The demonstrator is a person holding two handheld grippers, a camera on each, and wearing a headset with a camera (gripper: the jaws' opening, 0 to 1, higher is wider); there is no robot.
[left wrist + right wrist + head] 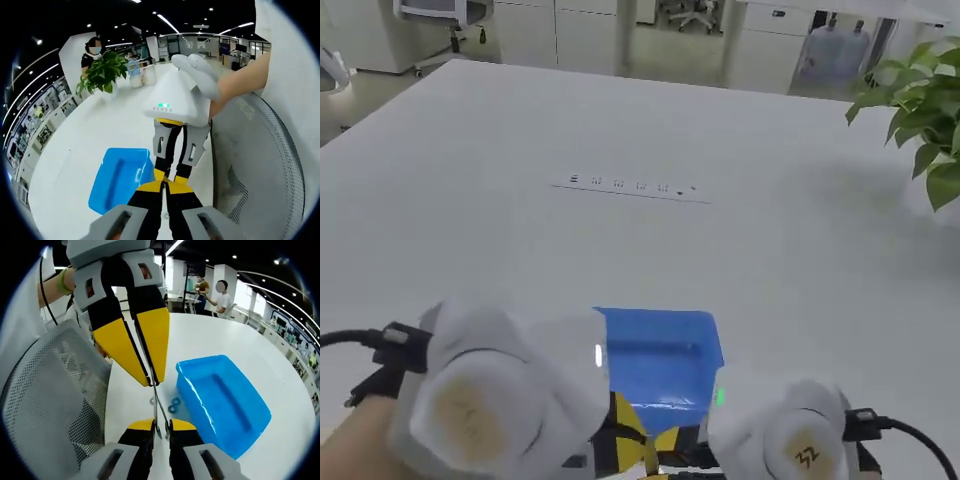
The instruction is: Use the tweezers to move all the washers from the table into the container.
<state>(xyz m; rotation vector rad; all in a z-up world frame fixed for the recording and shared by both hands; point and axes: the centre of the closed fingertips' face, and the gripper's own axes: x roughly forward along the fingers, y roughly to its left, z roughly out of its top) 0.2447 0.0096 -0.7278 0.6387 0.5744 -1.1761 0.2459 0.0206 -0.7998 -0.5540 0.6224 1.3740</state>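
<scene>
A blue container (660, 355) (120, 180) (225, 405) stands on the white table just beyond both grippers. Thin metal tweezers (156, 407) run between the two grippers, which meet tip to tip. My left gripper (151, 382) (165, 186) (625, 430) is shut on the tweezers' upper part with its yellow fingers. My right gripper (161, 427) (170, 175) (675, 450) is shut on their lower end. Two joined bluish washers (174, 405) lie on the table beside the container's near wall, and a smaller washer (152, 401) lies just left of them, under the tweezers.
A flush socket strip (630, 186) sits mid-table. A potted plant (920, 110) (102, 72) stands at the far right edge. A grey mesh chair (55, 385) (260, 165) is close behind the grippers. People stand in the background.
</scene>
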